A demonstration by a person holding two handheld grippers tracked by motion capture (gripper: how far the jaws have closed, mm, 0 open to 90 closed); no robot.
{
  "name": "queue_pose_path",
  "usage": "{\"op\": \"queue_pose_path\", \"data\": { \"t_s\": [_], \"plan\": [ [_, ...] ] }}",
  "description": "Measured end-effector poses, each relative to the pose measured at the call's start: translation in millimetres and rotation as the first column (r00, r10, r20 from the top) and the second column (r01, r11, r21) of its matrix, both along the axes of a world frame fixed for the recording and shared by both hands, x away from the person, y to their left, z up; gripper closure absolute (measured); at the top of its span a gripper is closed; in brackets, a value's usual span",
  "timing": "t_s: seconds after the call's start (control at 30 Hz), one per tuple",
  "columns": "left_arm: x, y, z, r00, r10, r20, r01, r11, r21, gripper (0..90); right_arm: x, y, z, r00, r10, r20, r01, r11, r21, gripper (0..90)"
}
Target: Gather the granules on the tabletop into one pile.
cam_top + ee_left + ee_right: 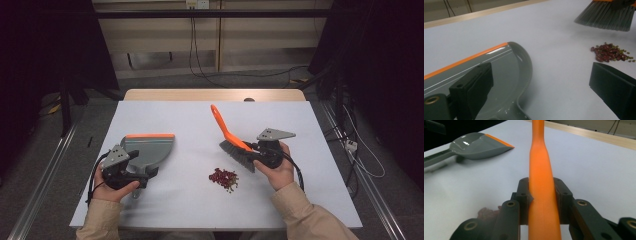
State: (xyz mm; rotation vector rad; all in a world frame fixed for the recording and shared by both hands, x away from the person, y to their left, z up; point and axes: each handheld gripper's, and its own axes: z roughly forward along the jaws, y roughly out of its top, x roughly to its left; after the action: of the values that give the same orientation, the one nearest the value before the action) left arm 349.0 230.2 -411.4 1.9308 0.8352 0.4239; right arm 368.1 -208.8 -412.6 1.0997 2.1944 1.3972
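Observation:
My right gripper point(250, 148) point(543, 192) is shut on the orange handle of a hand brush point(220, 122) point(540, 165). The brush's grey bristles point(237, 152) point(606, 16) hang just above and beyond a small pile of red and green beans point(224, 178) point(611, 52). At the left lies a grey dustpan point(150, 147) point(499, 67) point(476, 145) with an orange front lip. My left gripper point(145, 175) point(540, 72) stands over its handle end with the jaws wide apart, one above the pan and one beside it, neither pressing on it.
The light grey table top point(200, 120) has a wooden strip along its far edge point(215, 95). Floor rails and cables run beside and behind the table. Bare surface lies between the dustpan and the beans.

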Motion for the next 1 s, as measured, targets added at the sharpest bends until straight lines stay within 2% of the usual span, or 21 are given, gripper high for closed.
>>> {"op": "queue_pose_path", "data": {
  "t_s": [0.23,0.37,0.47,0.6,0.67,0.7,0.77,0.93,1.0],
  "plan": [
    [-4.9,0.4,-4.1,0.9997,0.026,-0.004,-0.026,0.9983,0.052,5.7,-7.3,-18.6,-2.8,0.9995,-0.032,0.005,0.032,0.9992,-0.023,71.0],
    [-7.6,4.4,-5.7,0.9989,0.046,-0.012,-0.045,0.9974,0.056,6.0,-11.1,-28.9,-3.8,0.9988,-0.049,0.001,0.049,0.9984,-0.028,71.0],
    [-9.5,6.1,-9.0,0.9982,0.053,-0.028,-0.052,0.9970,0.057,6.0,-13.6,-34.8,-4.5,0.9983,-0.057,0.008,0.057,0.9965,-0.061,71.0],
    [-11.2,6.3,-13.1,0.9967,0.070,-0.041,-0.066,0.9944,0.083,6.0,-15.9,-42.2,-6.9,0.9974,-0.072,0.002,0.072,0.9959,-0.054,70.9],
    [-11.9,6.6,-14.3,0.9956,0.081,-0.047,-0.075,0.9910,0.110,6.2,-17.1,-44.3,-7.1,0.9969,-0.079,0.004,0.079,0.9957,-0.048,71.0],
    [-12.0,6.5,-15.7,0.9954,0.083,-0.048,-0.077,0.9915,0.105,6.4,-17.7,-44.5,-7.2,0.9969,-0.078,0.007,0.078,0.9959,-0.047,71.0],
    [-12.2,6.6,-17.5,0.9944,0.088,-0.059,-0.081,0.9891,0.123,6.8,-19.0,-44.3,-6.9,0.9967,-0.081,0.008,0.081,0.9957,-0.046,70.9],
    [-13.7,9.6,-19.8,0.9903,0.129,-0.052,-0.119,0.9802,0.158,8.3,-20.9,-43.6,-6.0,0.9967,-0.080,0.015,0.081,0.9958,-0.043,71.0],
    [-14.1,11.8,-21.2,0.9870,0.148,-0.061,-0.136,0.9761,0.169,8.5,-21.0,-44.0,-6.2,0.9967,-0.079,0.016,0.080,0.9958,-0.044,70.9]
  ]
}}
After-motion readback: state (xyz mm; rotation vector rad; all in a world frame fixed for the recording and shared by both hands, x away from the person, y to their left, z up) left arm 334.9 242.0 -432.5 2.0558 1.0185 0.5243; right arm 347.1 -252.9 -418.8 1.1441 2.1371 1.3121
